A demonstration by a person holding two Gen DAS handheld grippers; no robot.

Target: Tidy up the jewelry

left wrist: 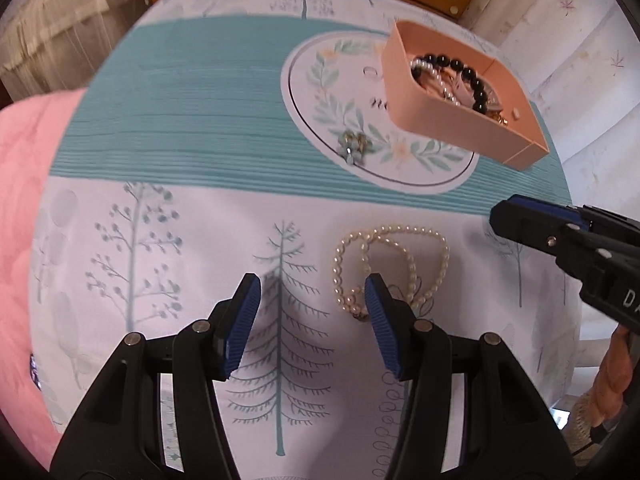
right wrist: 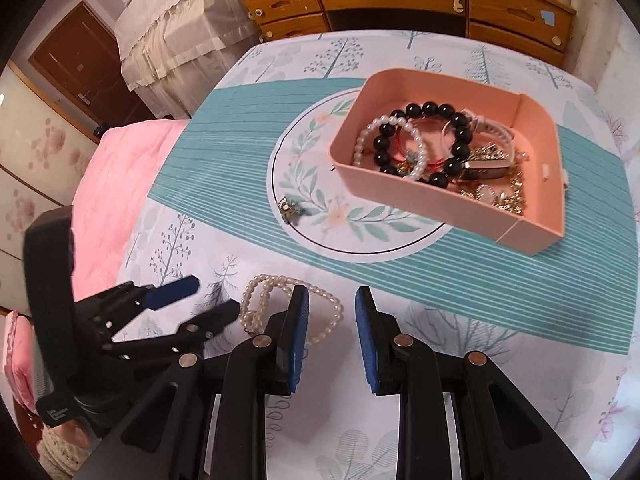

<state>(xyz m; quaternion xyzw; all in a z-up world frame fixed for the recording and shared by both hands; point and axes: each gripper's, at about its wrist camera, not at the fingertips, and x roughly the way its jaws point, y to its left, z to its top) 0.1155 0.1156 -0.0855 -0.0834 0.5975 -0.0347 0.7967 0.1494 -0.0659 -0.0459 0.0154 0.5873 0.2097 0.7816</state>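
One tray (right wrist: 436, 208), two tongs — one loose necklace (right wrist: 256, 300)

You get soft, even daylight in both views, with no harsh glare. Faint shadows fall under the pink tray (right wrist: 452, 204) and below the gripper fingers. The fisheye bends the tablecloth (left wrist: 180, 240) edges and blackens the frame corners. The left wrist view is slightly smeared; the right is sharper.

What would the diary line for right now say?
left gripper: jaws open, empty | right gripper: jaws open, empty | pearl necklace: loose on tablecloth | pink tray: holds bracelets
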